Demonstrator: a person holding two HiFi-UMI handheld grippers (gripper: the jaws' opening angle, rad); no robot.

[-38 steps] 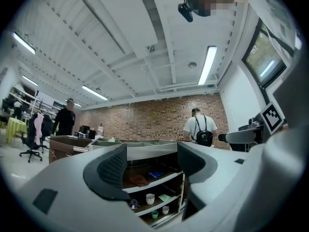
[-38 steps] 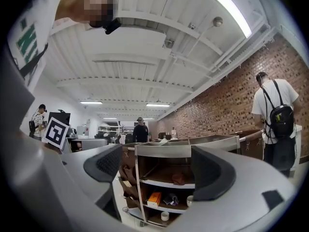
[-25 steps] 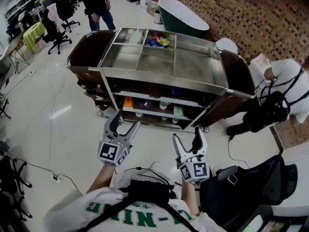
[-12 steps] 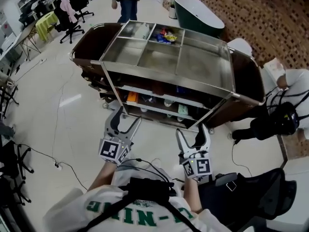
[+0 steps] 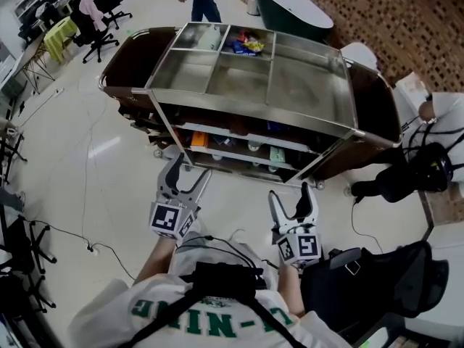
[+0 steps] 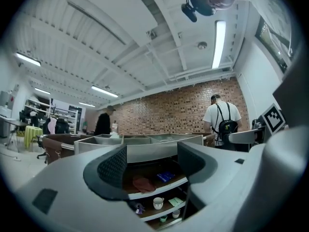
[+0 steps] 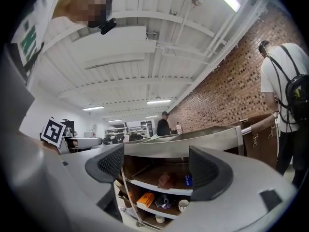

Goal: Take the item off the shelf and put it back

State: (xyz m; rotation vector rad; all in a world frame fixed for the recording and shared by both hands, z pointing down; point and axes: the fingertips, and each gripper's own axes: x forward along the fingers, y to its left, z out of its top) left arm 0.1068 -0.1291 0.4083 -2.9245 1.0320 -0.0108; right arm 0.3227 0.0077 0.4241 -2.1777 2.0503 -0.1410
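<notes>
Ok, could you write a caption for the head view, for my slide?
Left gripper and right gripper, both open and empty, held before a metal cart with stocked shelves.

Your cart [image 5: 304, 85] has a dull brushed-metal top and dark wood-look sides; the floor [image 5: 80, 158] under you is glossy, the brick wall [image 5: 406, 13] rough

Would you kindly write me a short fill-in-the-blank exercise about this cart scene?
1. The jaws of the left gripper and the right gripper stand ____, holding nothing.
2. The cup on a shelf of the cart is ____ in colour.
3. The wall behind the cart is built of ____.
Missing words: apart; white; brick.
</notes>
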